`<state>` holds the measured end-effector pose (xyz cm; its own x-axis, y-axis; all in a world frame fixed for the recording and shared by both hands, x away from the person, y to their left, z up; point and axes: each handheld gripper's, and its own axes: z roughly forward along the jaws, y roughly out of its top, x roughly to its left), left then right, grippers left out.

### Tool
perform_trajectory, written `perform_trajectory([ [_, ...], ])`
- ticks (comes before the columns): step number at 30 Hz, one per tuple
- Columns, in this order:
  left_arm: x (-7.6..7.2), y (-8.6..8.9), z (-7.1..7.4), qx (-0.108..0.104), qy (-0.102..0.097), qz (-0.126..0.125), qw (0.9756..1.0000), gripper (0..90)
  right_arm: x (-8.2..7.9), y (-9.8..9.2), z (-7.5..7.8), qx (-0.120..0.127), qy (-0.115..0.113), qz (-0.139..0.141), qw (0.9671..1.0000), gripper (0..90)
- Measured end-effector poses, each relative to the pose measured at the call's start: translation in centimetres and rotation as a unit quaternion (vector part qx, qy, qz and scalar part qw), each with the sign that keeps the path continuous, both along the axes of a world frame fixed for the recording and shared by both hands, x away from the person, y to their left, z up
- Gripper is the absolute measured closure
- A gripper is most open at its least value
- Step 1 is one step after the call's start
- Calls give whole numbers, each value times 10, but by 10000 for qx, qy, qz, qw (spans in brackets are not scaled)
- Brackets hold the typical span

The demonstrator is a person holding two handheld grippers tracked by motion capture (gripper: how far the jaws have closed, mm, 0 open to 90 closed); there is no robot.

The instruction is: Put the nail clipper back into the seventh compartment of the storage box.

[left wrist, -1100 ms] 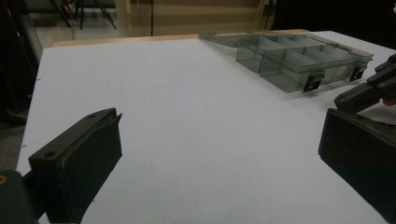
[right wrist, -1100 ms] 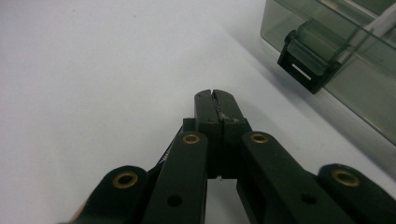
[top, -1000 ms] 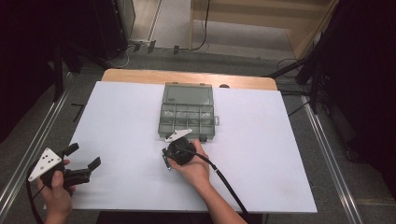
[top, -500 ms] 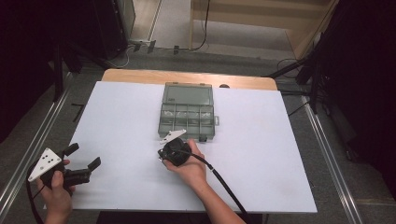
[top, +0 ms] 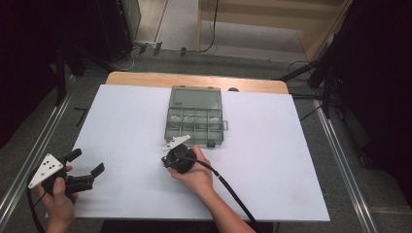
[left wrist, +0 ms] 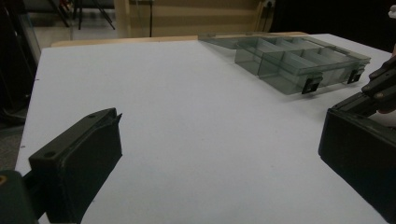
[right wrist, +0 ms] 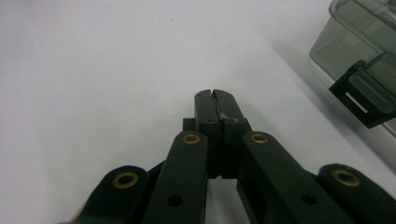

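Observation:
A clear grey compartment box point(top: 195, 120) lies open in the middle of the white table, its lid laid flat behind it. My right gripper point(top: 167, 163) rests on the table just in front of the box's front left corner, jaws shut on nothing. In the right gripper view its fingertips point(right wrist: 215, 95) meet over bare table, with the box point(right wrist: 369, 51) and a black latch point(right wrist: 362, 102) at the right. My left gripper point(top: 87, 163) sits at the near left of the table, open and empty. In the left gripper view its jaws point(left wrist: 224, 130) stand wide apart, the box point(left wrist: 299, 60) far ahead on the right.
The white sheet point(top: 272, 160) covers the table, with a wooden edge point(top: 145, 77) at the back. Metal rails point(top: 340, 160) run along both sides. A black cable point(top: 233, 194) trails from the right gripper toward the near edge.
My right hand has edged slightly to the left along the box's front, jaws staying shut. The left gripper has not moved.

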<state>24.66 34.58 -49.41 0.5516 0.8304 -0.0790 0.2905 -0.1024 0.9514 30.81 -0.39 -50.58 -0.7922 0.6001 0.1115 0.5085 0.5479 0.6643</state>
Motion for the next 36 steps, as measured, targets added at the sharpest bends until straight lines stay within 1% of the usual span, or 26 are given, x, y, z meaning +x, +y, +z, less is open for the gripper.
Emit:
perform_trajectory([
  [1,0,0,0,4,-1,-9,10000,0,0,-2,2,-16,-17,-70,10000,900],
  [3,0,0,0,-4,0,-13,10000,0,0,-5,5,40,-40,-175,9998,863],
  [6,0,0,0,-4,6,-14,10000,0,0,-9,10,105,-45,-186,9998,838],
  [8,1,0,0,-16,10,-9,10000,0,-3,-12,18,132,-141,-200,9996,766],
  [9,0,1,0,-25,16,-9,10000,0,-3,-17,24,255,-81,-221,9994,651],
  [10,0,1,0,-25,16,-9,10000,0,-3,-17,24,255,-81,-221,9994,651],
  [11,0,1,0,-25,19,-10,10000,0,-3,-22,28,291,10,-223,9993,531],
  [12,0,1,0,-30,18,-9,10000,0,-3,-22,28,291,10,-223,9993,531],
  [13,0,1,0,-31,19,-12,10000,0,-3,-24,30,317,79,-192,9993,464],
  [15,0,1,0,-26,14,-10,10000,0,-4,-28,33,289,185,-158,9993,335],
  [16,1,0,0,-18,9,-19,10000,0,-6,-29,36,215,218,-197,9993,155],
  [17,1,0,0,-18,9,-19,10000,0,-6,-30,37,166,264,-211,9993,104],
  [18,1,0,0,-6,9,-19,10000,0,-6,-30,37,166,264,-211,9993,104],
  [19,1,0,0,-1,10,-12,10000,0,-7,-30,38,30,399,-252,9989,0],
  [20,1,0,0,-1,10,-12,10000,0,-7,-30,38,30,399,-252,9989,0],
  [21,1,0,0,6,5,-13,10000,0,-7,-30,38,-81,462,-286,9985,0],
  [22,1,0,0,13,13,-13,10000,0,-9,-28,39,-258,477,-300,9981,0],
  [23,1,-1,0,17,6,-19,10000,0,-9,-28,39,-258,477,-300,9981,0],
  [26,1,-1,0,27,20,-12,10000,0,-11,-24,37,-605,600,-297,9959,0],
  [28,1,-1,0,36,20,-10,10000,0,-13,-21,36,-754,719,-257,9942,0],
  [29,1,-1,0,29,19,-7,10000,0,-15,-17,34,-912,723,-220,9930,45],
  [30,1,-1,0,30,12,-12,10000,0,-15,-17,34,-912,723,-220,9930,45],
  [32,1,-1,0,23,12,-18,10000,0,-16,-14,33,-991,685,-253,9924,139],
  [33,1,-1,0,22,15,-20,10000,0,-17,-14,33,-1027,695,-279,9919,168],
  [34,1,-1,0,25,12,-21,10000,0,-17,-13,32,-1049,712,-242,9916,210],
  [36,1,-1,0,31,12,-26,10000,0,-18,-12,30,-1112,719,-268,9908,312],
])
